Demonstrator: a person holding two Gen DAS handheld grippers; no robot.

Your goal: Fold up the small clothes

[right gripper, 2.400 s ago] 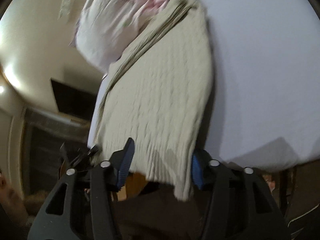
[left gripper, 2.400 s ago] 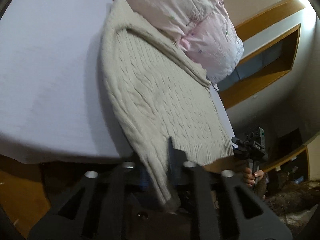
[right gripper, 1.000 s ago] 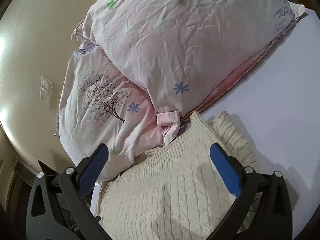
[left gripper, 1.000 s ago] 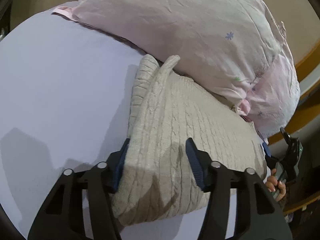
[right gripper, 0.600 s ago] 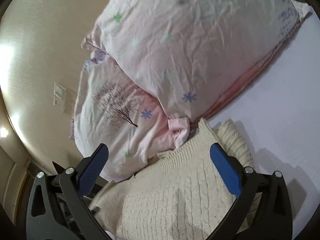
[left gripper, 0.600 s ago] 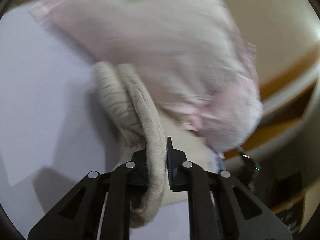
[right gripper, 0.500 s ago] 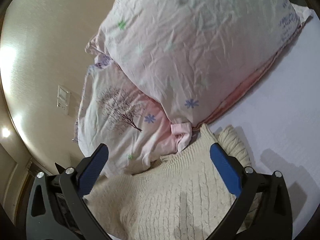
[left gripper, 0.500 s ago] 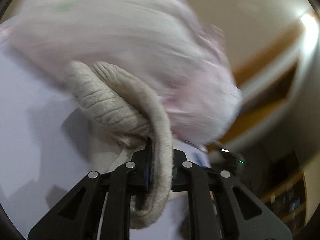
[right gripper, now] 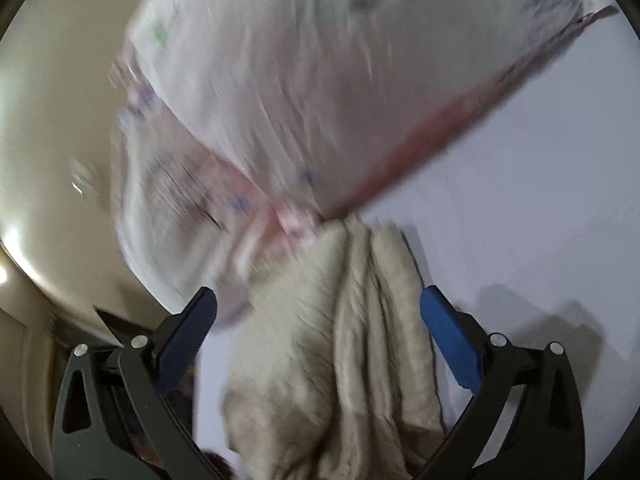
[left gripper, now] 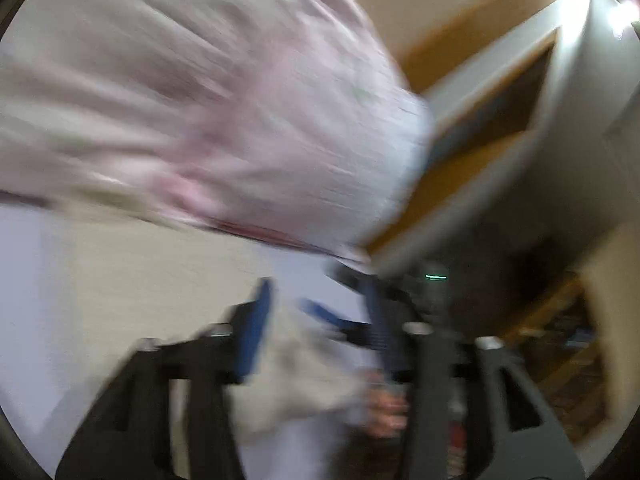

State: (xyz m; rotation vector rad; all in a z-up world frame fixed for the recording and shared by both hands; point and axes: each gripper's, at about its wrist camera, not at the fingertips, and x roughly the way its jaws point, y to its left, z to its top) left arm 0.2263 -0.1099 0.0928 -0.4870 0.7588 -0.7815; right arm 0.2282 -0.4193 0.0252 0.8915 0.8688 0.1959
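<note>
Item 1: right claw (right gripper: 318,320), jaws spread wide, released, straddling the cream knit sweater (right gripper: 340,344).
Item 2: left claw (left gripper: 316,320), jaws apart, released; view blurred.
Item 3: sweater, bunched on the bed (right gripper: 540,208), its far end touching the pink pillows (right gripper: 320,80).
Handling: likely a regrip; close on 1 edge only, draw it clear of the pillows, flatten before folding.
</note>
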